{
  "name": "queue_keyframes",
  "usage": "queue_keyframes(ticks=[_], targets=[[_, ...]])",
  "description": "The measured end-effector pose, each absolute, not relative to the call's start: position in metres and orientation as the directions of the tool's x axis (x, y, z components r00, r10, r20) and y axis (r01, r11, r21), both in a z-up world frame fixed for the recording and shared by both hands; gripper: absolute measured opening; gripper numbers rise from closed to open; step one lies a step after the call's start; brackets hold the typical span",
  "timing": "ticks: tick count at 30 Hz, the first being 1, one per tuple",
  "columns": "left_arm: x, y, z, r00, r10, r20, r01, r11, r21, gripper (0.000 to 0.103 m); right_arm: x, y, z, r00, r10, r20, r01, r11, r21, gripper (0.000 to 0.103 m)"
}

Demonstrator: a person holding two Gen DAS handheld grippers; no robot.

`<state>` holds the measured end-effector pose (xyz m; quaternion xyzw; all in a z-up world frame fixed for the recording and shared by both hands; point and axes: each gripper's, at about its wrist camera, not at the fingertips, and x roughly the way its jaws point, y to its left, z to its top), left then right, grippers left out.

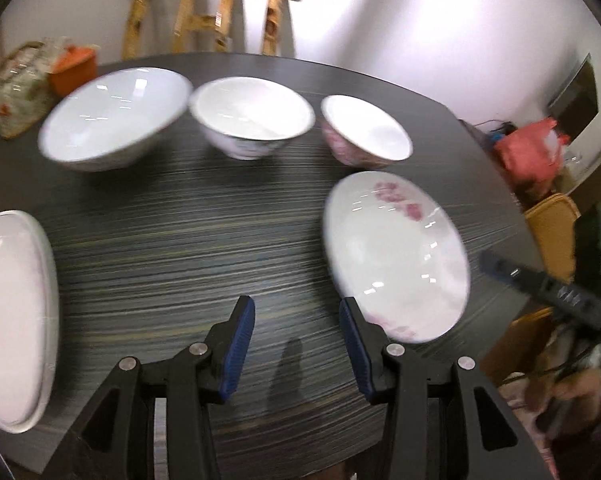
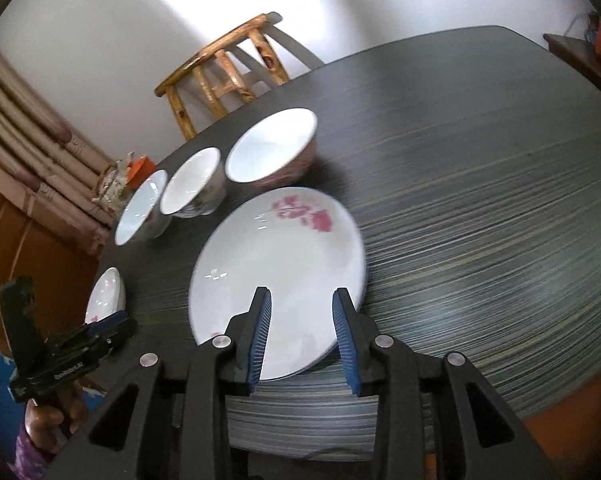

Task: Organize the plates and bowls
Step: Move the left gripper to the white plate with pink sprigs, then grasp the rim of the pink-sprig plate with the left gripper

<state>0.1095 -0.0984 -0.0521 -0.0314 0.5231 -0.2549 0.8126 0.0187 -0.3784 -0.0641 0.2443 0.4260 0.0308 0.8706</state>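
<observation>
Three white bowls stand in a row at the back of the dark table: a large one, a middle one and a small pink-patterned one. A white plate with pink flowers lies at the right, and a second plate at the left edge. My left gripper is open and empty over bare table between the plates. My right gripper is open, its fingers just above the near rim of the flowered plate. The bowls also show in the right wrist view.
A wooden chair stands behind the table. An orange box and a patterned bag sit beyond the far left edge. A red bag lies off to the right. The table's right half is bare.
</observation>
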Motion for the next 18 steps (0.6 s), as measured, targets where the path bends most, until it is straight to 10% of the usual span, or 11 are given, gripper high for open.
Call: queue_keyframes(ticks=[18], targets=[[0.146, -0.131, -0.089, 0.207, -0.548, -0.811, 0.303, 0.824, -0.479, 0.045, 0.052, -0.417, -0.109, 0.576, 0.333, -0.747, 0.172, 0.844, 0.508, 0.038]])
